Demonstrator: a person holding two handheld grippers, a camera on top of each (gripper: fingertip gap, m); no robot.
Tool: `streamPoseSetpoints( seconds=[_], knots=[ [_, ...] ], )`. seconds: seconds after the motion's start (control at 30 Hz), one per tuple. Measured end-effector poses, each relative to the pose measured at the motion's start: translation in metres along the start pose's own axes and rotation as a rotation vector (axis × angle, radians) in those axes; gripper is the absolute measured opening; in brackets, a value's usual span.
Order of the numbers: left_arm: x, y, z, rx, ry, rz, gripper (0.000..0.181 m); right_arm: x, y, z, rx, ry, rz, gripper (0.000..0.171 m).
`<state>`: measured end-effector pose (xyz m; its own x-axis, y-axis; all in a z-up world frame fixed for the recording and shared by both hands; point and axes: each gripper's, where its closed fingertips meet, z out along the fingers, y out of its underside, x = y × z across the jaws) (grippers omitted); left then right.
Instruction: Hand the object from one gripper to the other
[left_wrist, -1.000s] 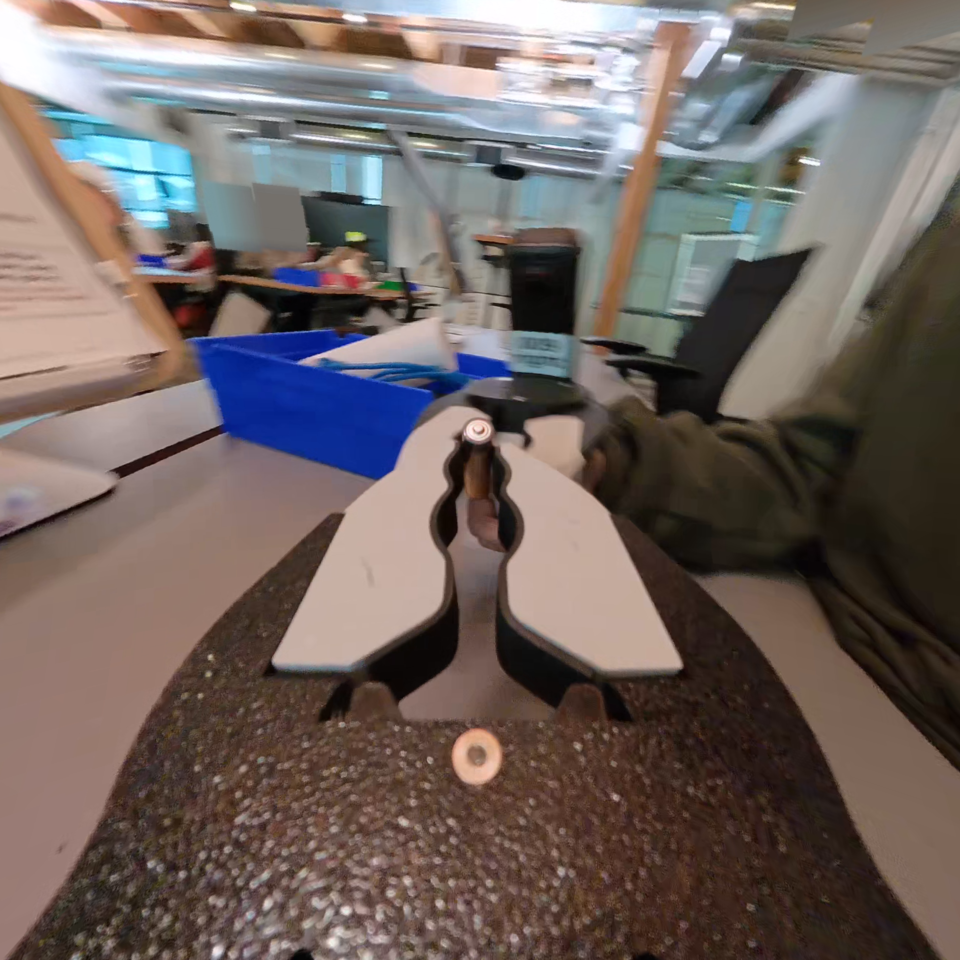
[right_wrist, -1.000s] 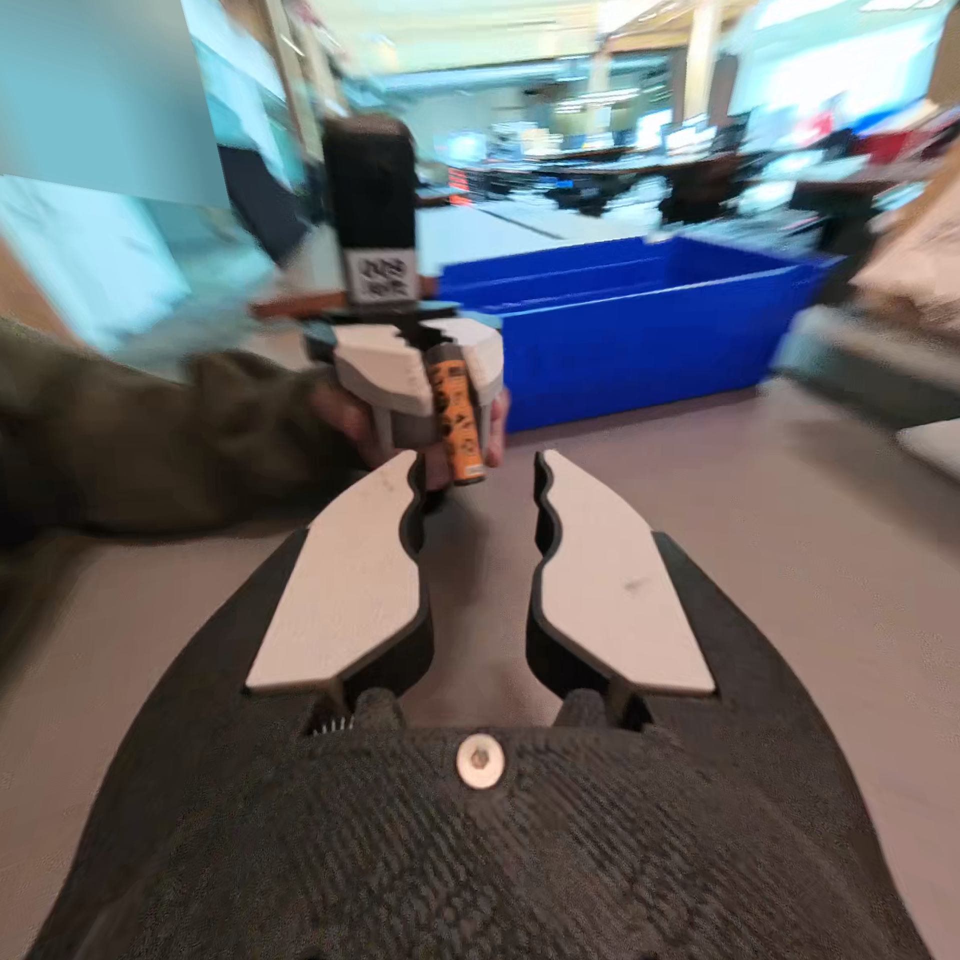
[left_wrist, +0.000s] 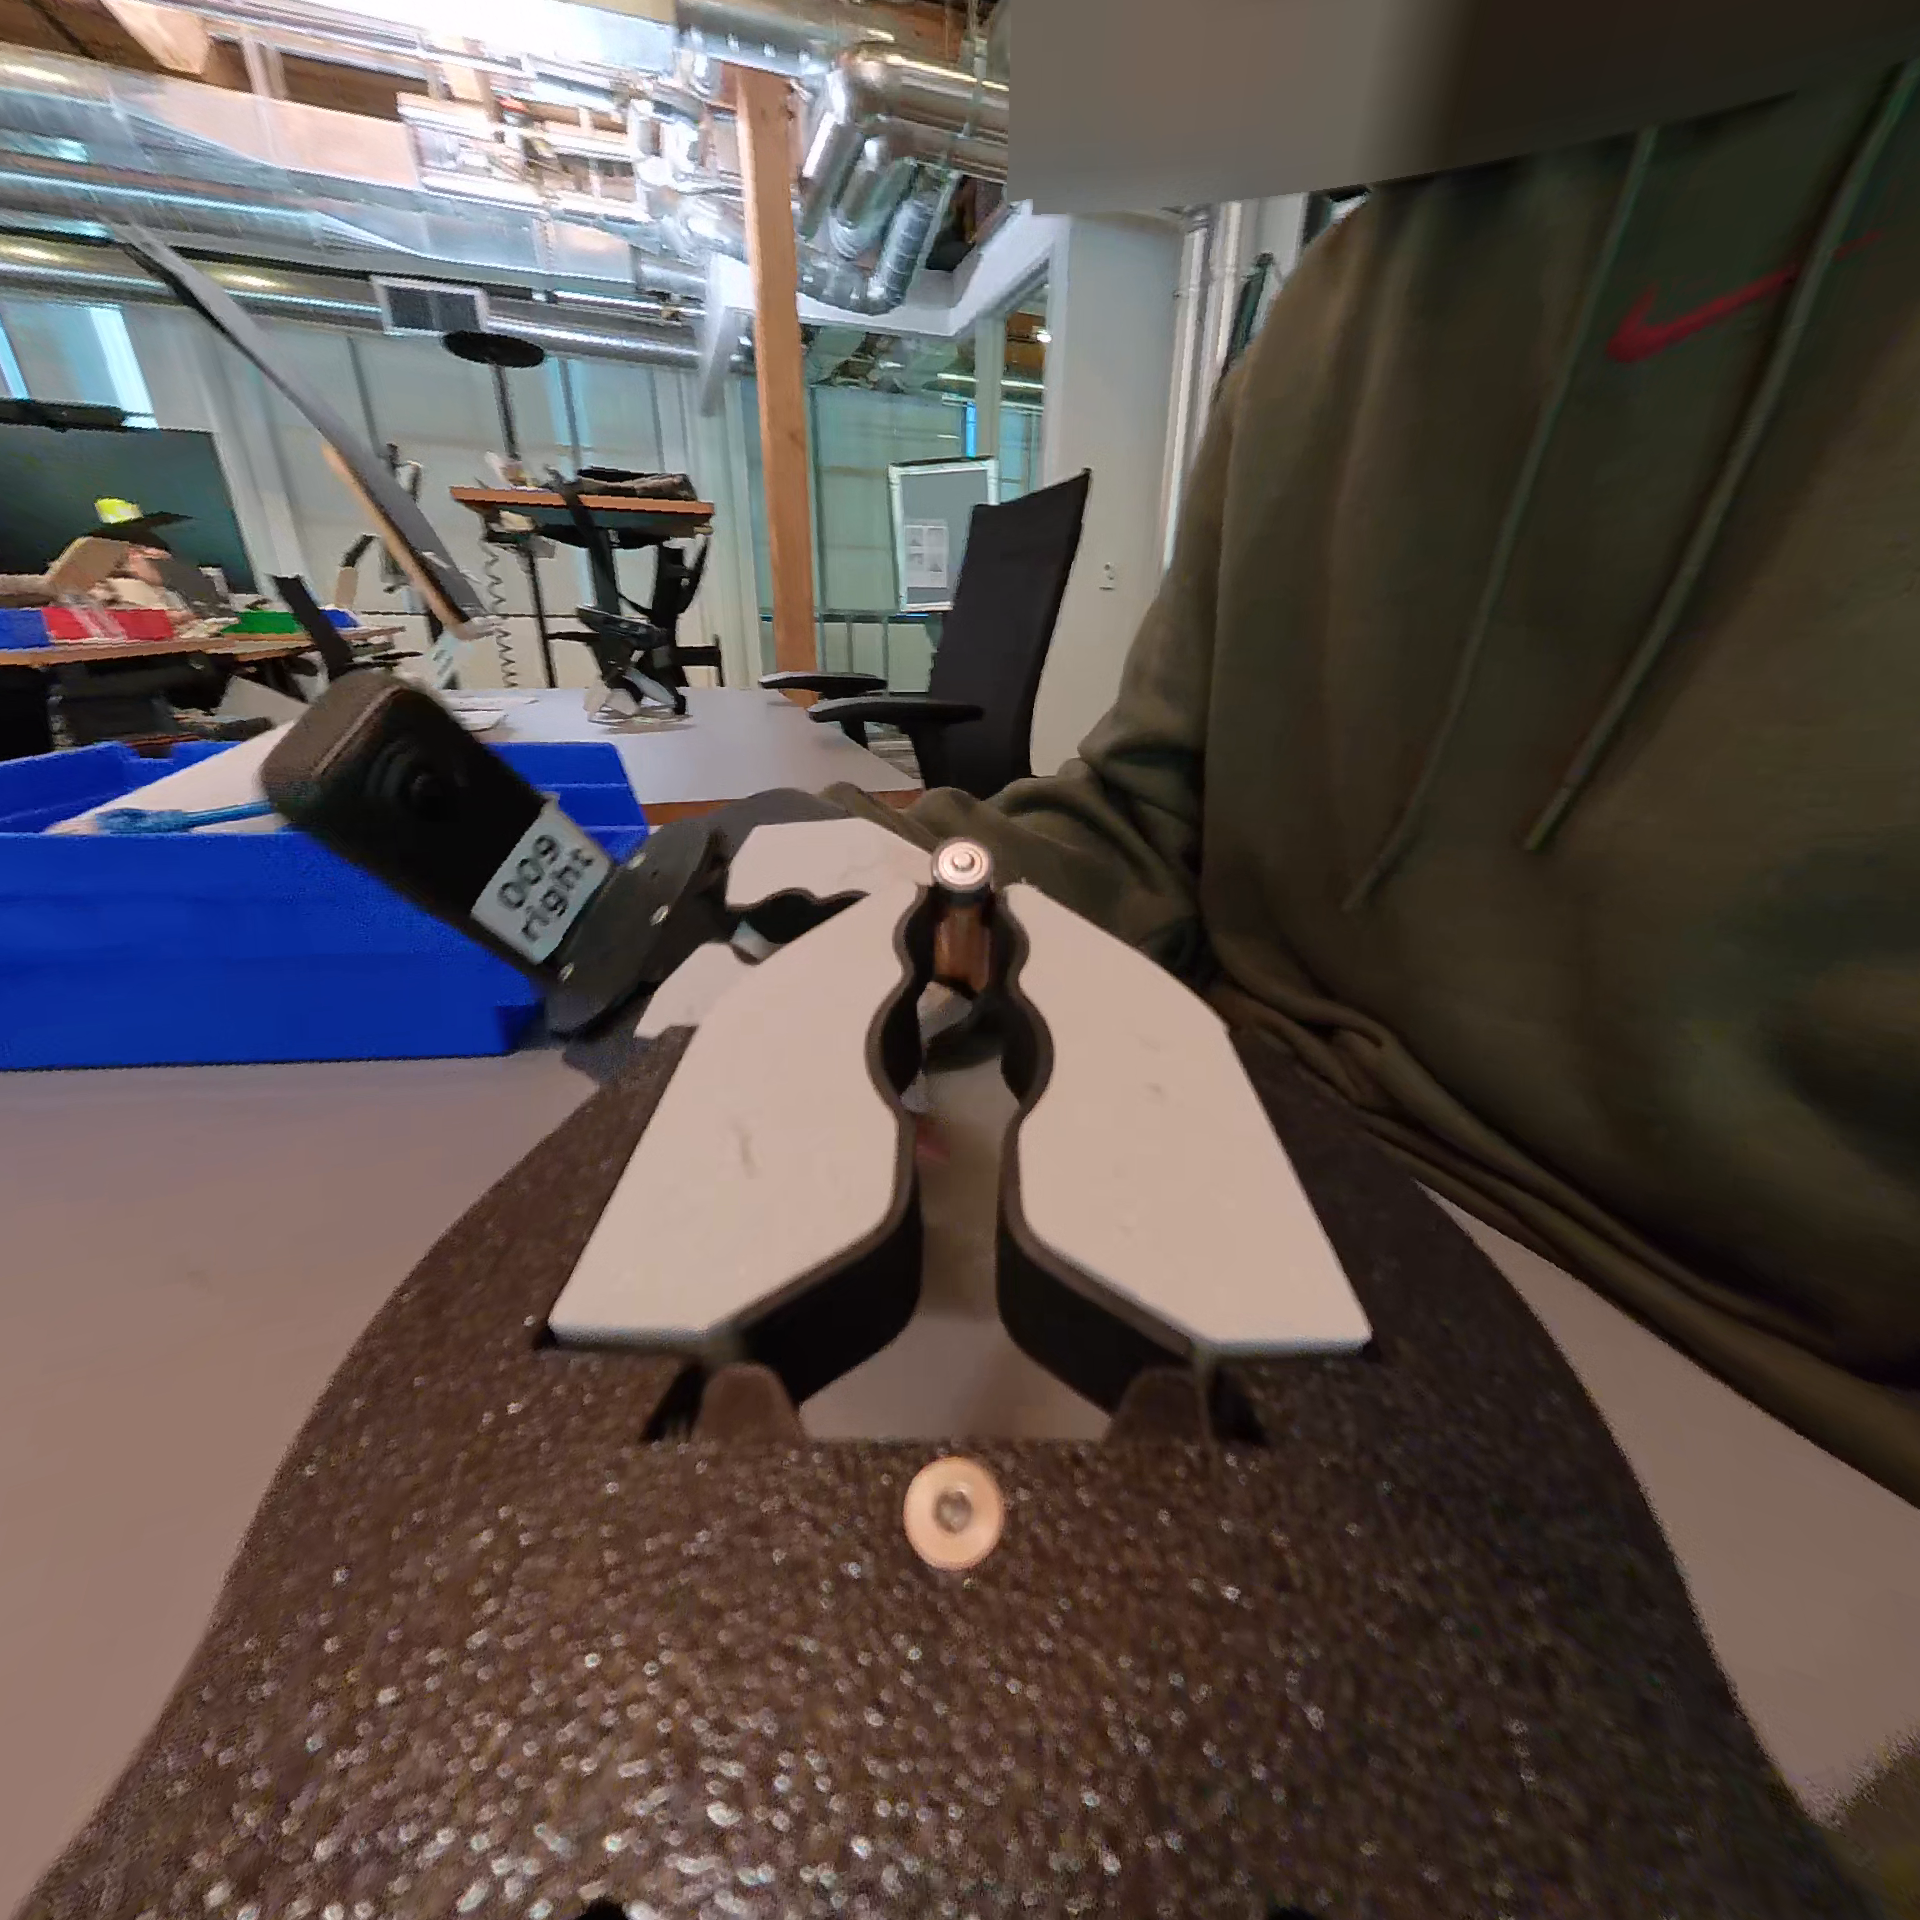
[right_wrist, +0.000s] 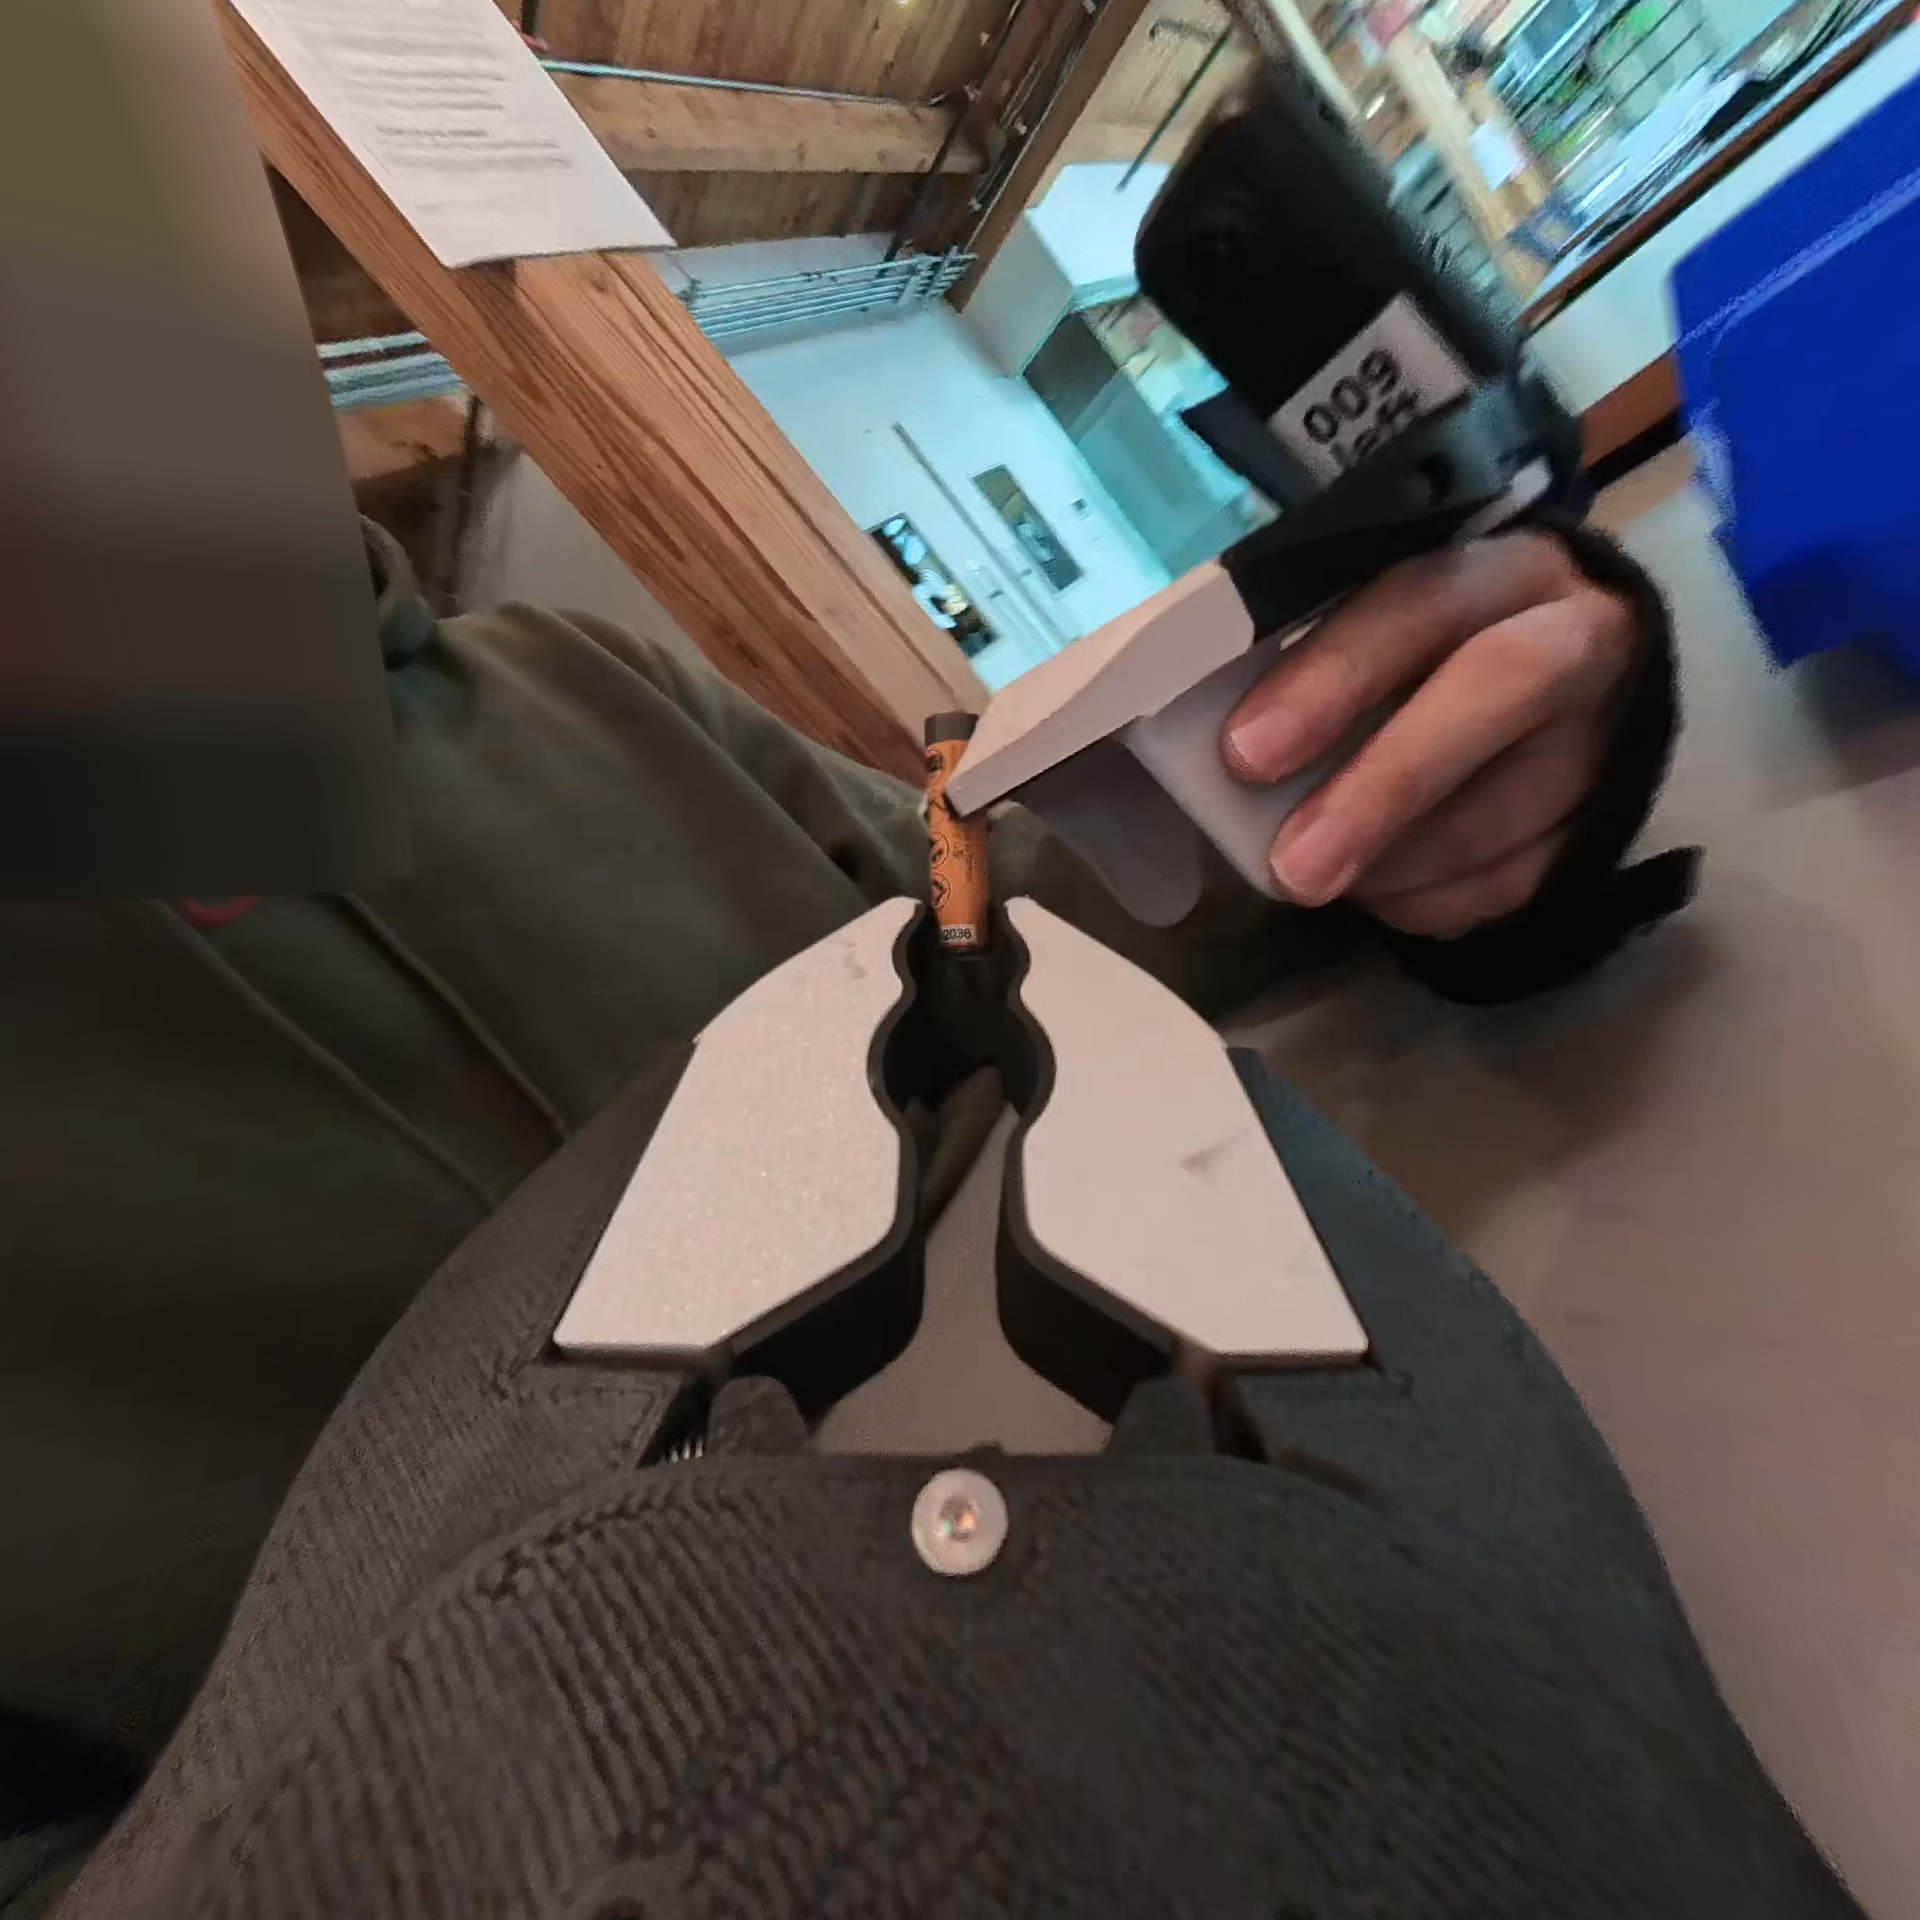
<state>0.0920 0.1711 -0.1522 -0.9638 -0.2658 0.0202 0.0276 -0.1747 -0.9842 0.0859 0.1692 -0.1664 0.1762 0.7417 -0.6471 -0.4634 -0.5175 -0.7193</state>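
A small orange cylindrical battery with a black end cap (right_wrist: 954, 831) stands nearly upright above the grey table (left_wrist: 208, 1247), pinched at once by both tools. The left gripper (left_wrist: 961, 914) has its white fingers drawn narrow around the battery's upper part, whose shiny metal end (left_wrist: 961, 862) faces the left wrist camera. The right gripper (right_wrist: 961, 925) has its white fingers drawn narrow too, clamped on the battery's lower end at their tips. In the right wrist view the left gripper's white finger (right_wrist: 1091, 707) reaches in from the right and presses against the battery's side just above the right gripper's tips, and a bare hand (right_wrist: 1434, 748) wraps the left tool's handle. In the left wrist view the right tool's black camera block (left_wrist: 416, 810) tilts in from the left. A blue plastic bin (left_wrist: 260, 935) sits on the table behind it. A person's olive-green hooded sweatshirt (left_wrist: 1558, 779) fills the right side.
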Motion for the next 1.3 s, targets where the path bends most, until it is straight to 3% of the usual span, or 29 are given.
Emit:
streamPoseSetpoints(
  seconds=[0.1,0.23,0.3,0.4,0.47,0.6,0.73,0.87,1.03,1.1,1.17,1.3],
  knots=[
    [-0.027,-0.003,-0.007,0.006,-0.180,-0.028,0.012,0.019,-0.019,-0.014,0.060,0.205,-0.156,0.010],
    [-0.077,0.002,-0.021,-0.063,-0.544,-0.037,0.041,0.062,-0.050,-0.049,0.089,0.757,-0.526,0.011],
    [-0.092,0.001,-0.026,-0.113,-0.699,0.088,0.056,0.067,-0.055,-0.056,0.104,0.852,-0.581,0.011],
    [-0.097,0.000,-0.029,-0.262,-0.855,0.454,0.058,0.069,-0.059,-0.057,0.185,0.833,-0.470,0.011],
    [-0.099,0.002,-0.028,-0.345,-0.902,0.592,0.057,0.071,-0.062,-0.062,0.261,0.812,-0.386,0.010],
    [-0.104,0.017,-0.029,-0.476,-0.914,0.663,0.065,0.064,-0.069,-0.064,0.356,0.743,-0.305,0.010],
    [-0.108,0.014,-0.031,-0.507,-0.979,0.751,0.066,0.065,-0.065,-0.059,0.327,0.722,-0.278,0.010],
    [-0.110,0.012,-0.034,-0.537,-1.029,0.813,0.048,0.065,-0.062,-0.052,0.323,0.693,-0.252,0.010],
    [-0.110,0.013,-0.035,-0.539,-0.998,0.782,0.046,0.065,-0.060,-0.052,0.293,0.696,-0.274,0.011],
    [-0.108,0.017,-0.033,-0.539,-0.950,0.735,0.046,0.062,-0.061,-0.055,0.281,0.699,-0.309,0.022],
    [-0.103,0.022,-0.029,-0.514,-0.876,0.654,0.046,0.056,-0.067,-0.061,0.313,0.690,-0.321,0.031],
    [-0.088,0.024,-0.017,-0.364,-0.702,0.426,0.046,0.044,-0.073,-0.066,0.340,0.625,-0.346,0.032]
  ],
)
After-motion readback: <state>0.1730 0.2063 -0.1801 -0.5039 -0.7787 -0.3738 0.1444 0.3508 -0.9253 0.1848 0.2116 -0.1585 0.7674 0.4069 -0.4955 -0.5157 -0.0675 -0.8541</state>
